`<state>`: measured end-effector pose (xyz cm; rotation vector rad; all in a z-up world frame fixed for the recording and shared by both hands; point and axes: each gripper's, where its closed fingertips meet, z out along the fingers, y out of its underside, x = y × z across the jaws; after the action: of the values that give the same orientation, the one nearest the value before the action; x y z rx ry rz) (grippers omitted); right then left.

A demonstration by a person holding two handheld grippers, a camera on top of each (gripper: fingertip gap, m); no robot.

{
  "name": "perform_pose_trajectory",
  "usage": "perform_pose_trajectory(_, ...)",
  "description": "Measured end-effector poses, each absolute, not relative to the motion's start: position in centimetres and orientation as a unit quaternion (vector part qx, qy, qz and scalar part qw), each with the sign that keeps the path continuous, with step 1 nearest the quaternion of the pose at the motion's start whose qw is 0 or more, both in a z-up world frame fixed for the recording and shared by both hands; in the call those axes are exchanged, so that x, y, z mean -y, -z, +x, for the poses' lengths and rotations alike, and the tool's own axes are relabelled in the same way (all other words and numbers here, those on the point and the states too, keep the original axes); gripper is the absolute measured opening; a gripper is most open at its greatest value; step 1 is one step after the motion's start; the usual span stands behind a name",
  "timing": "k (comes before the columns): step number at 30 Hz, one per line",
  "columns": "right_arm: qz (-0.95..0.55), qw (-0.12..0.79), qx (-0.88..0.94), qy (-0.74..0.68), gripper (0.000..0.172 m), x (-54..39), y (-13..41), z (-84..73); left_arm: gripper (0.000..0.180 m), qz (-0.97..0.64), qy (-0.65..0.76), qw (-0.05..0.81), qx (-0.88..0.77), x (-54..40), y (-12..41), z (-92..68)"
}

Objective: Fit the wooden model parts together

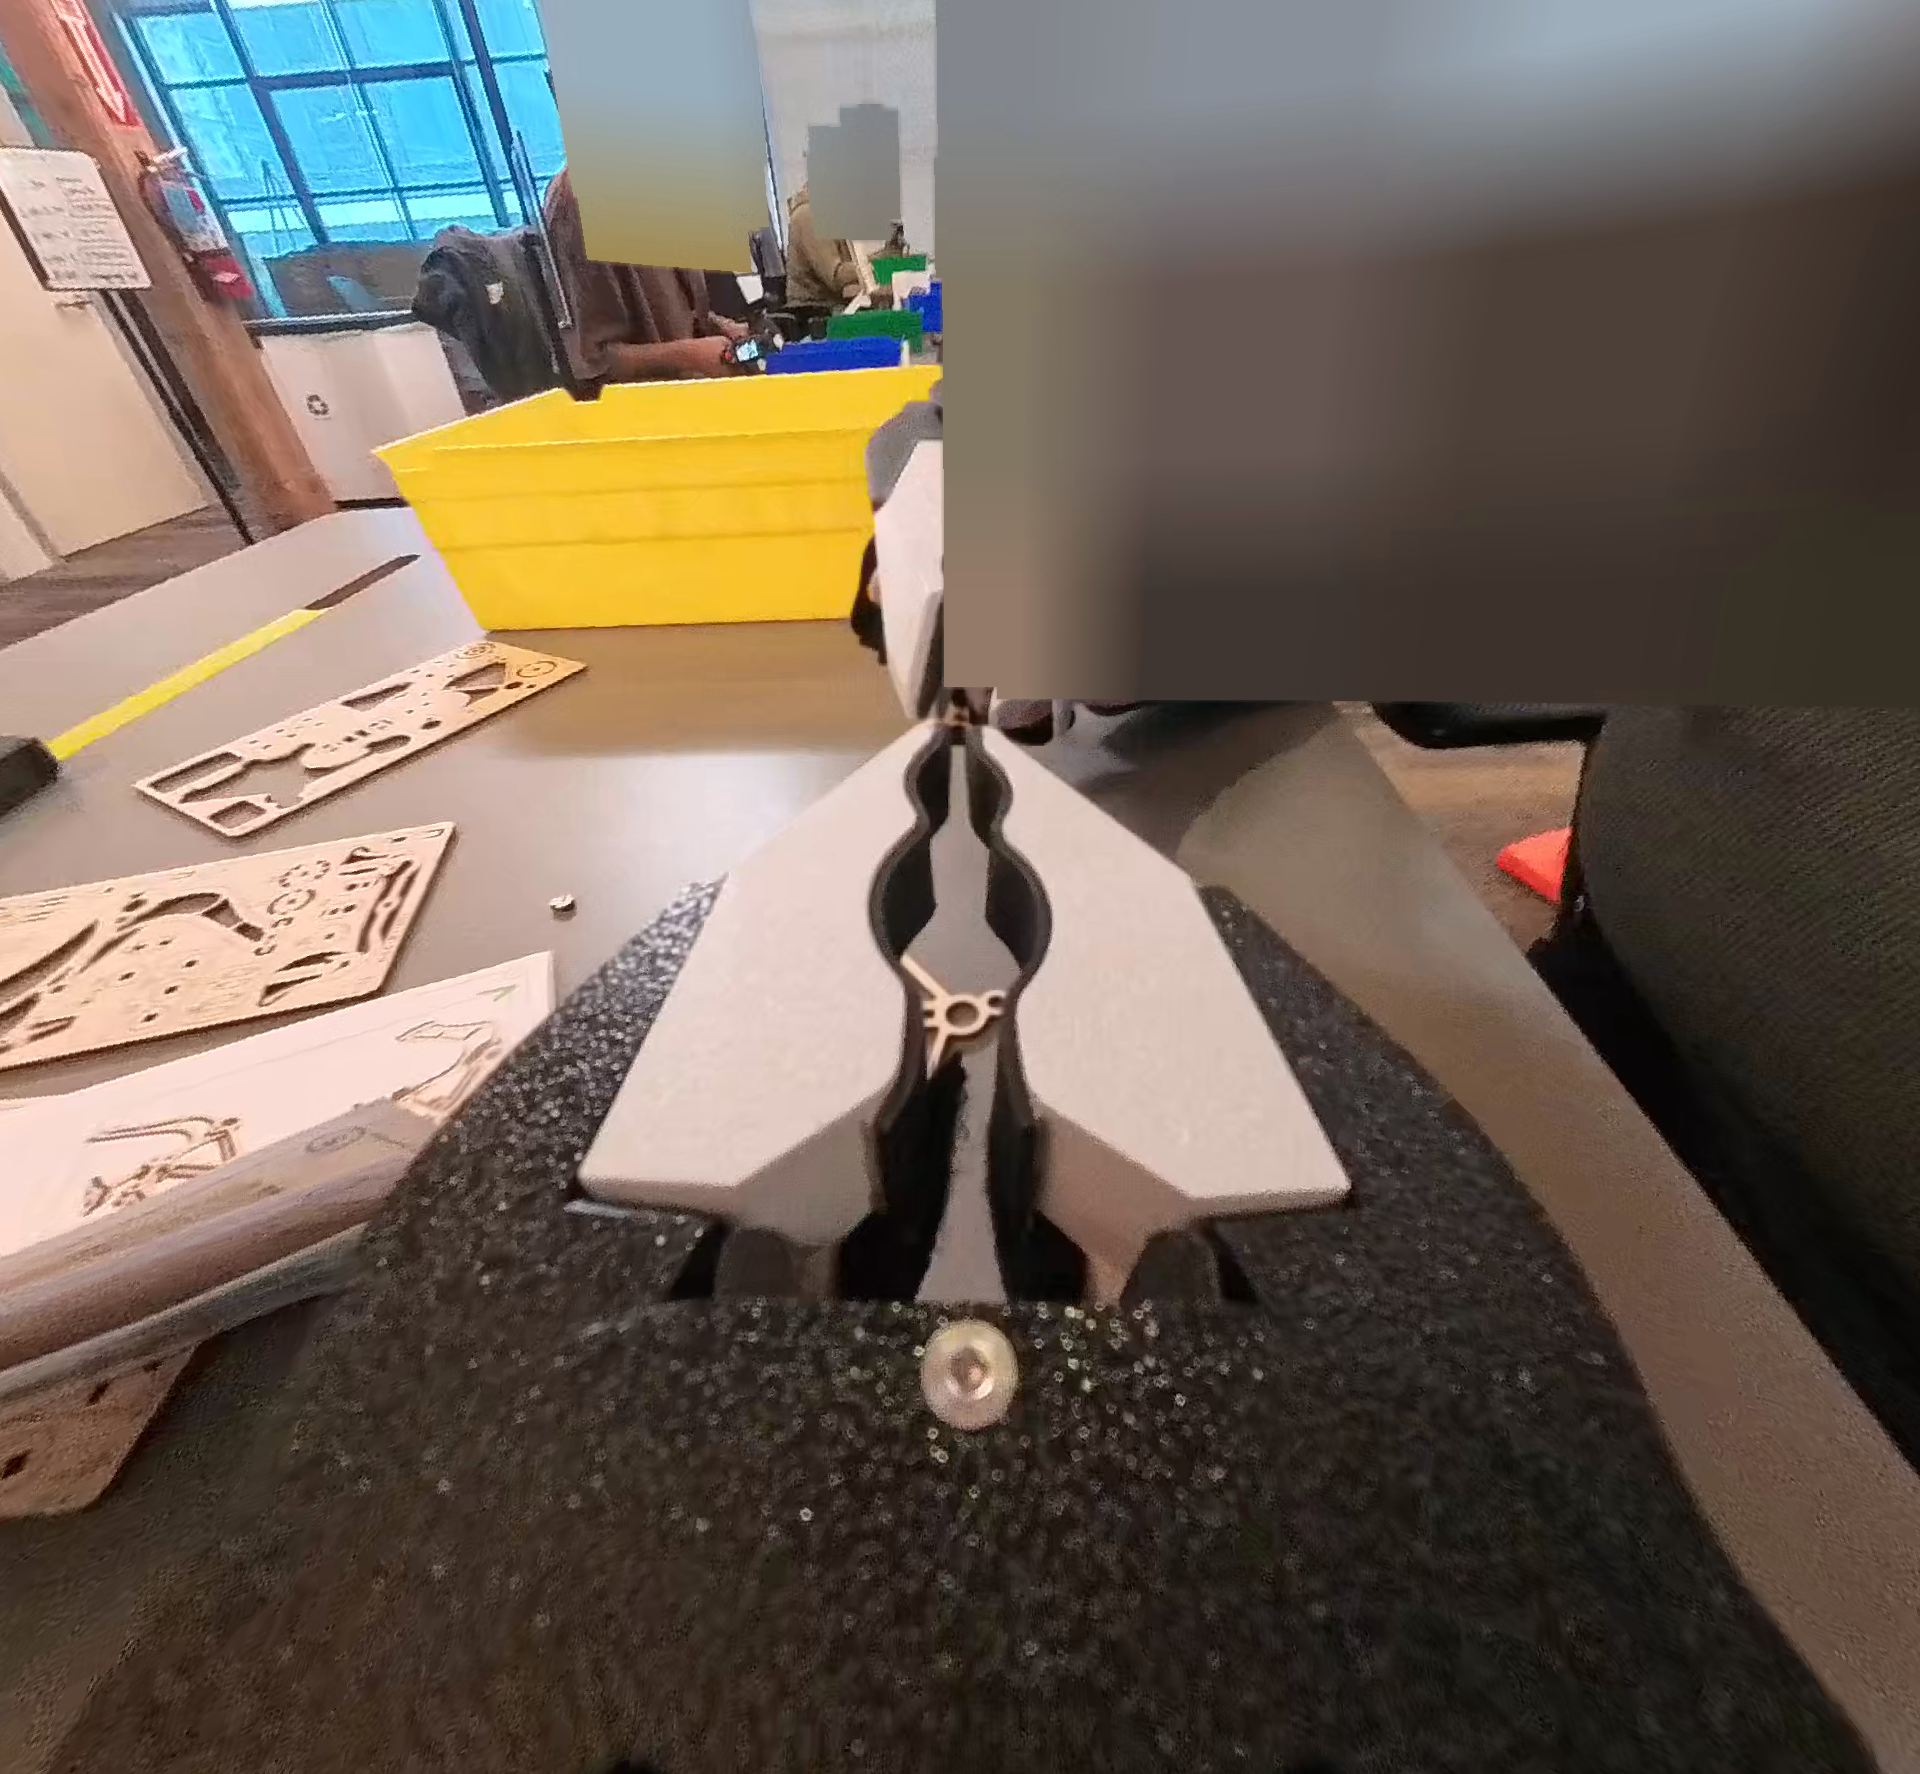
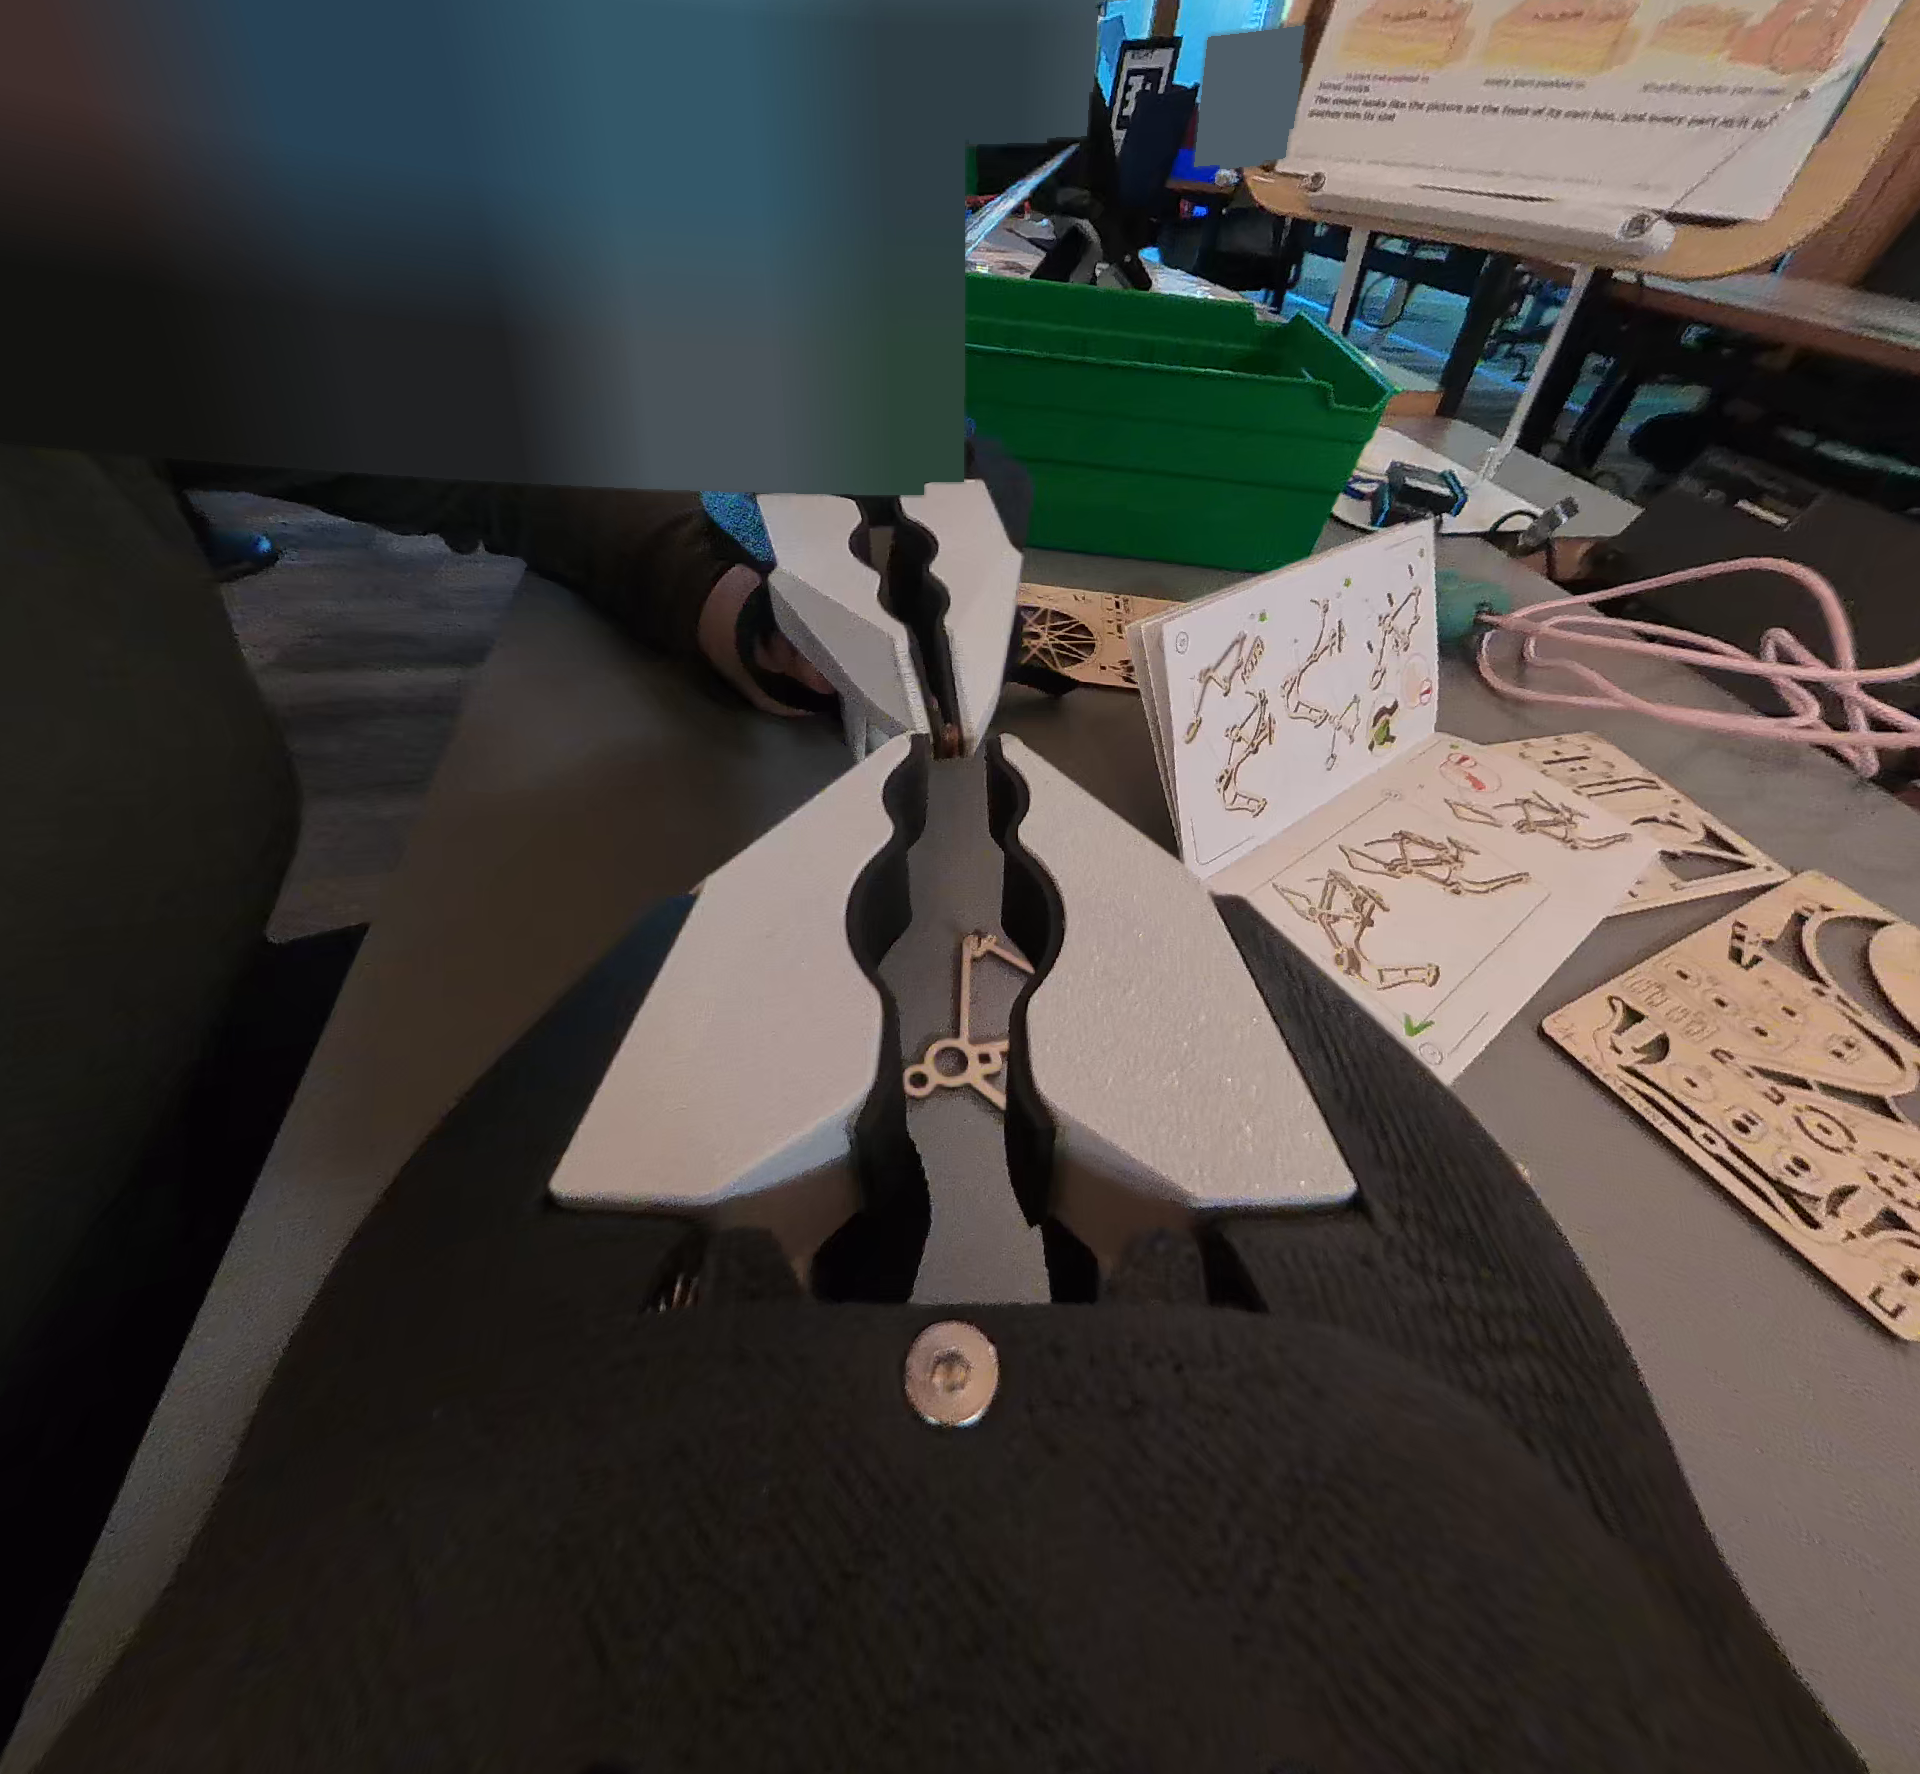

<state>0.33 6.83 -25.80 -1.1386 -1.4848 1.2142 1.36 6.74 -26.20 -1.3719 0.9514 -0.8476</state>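
A thin, pale laser-cut wooden strut piece with a ring hub (image 2: 961, 1033) lies flat on the grey tabletop (image 2: 582, 851), seen between the right claw's fingers. The left claw (image 2: 943, 737), at 12 o'clock from the right claw (image 2: 954, 753), is clamped on a small brown wooden part (image 2: 945, 735), mostly hidden between its tips. The right claw stands slightly apart, gripping nothing. An open instruction booklet (image 2: 1299, 716) and perforated wooden sheets (image 2: 1766, 1070) sit at 3 o'clock; a green plastic bin (image 2: 1164, 415) is behind.
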Motion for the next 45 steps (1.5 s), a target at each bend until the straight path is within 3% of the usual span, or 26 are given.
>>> perform_pose_trajectory(4, -0.448, 0.45, 0.594, -0.495, 0.001, -6.3, 25.4, 0.3, 0.0, -0.581, 0.377, 0.591, -0.414, -6.5, 26.1, 1.5)
perform_pose_trajectory(30, -0.483, 0.369, 0.565, -0.558, 0.0, -6.6, 26.2, 0.4, 0.001, -0.594, 0.405, 0.565, -0.405, -6.7, 26.5, 1.5)
perform_pose_trajectory(45, -0.584, 0.25, 0.55, -0.542, 0.0, -9.0, 29.8, 1.3, 0.028, -0.657, 0.206, 0.439, -0.577, -6.3, 34.1, 0.7)
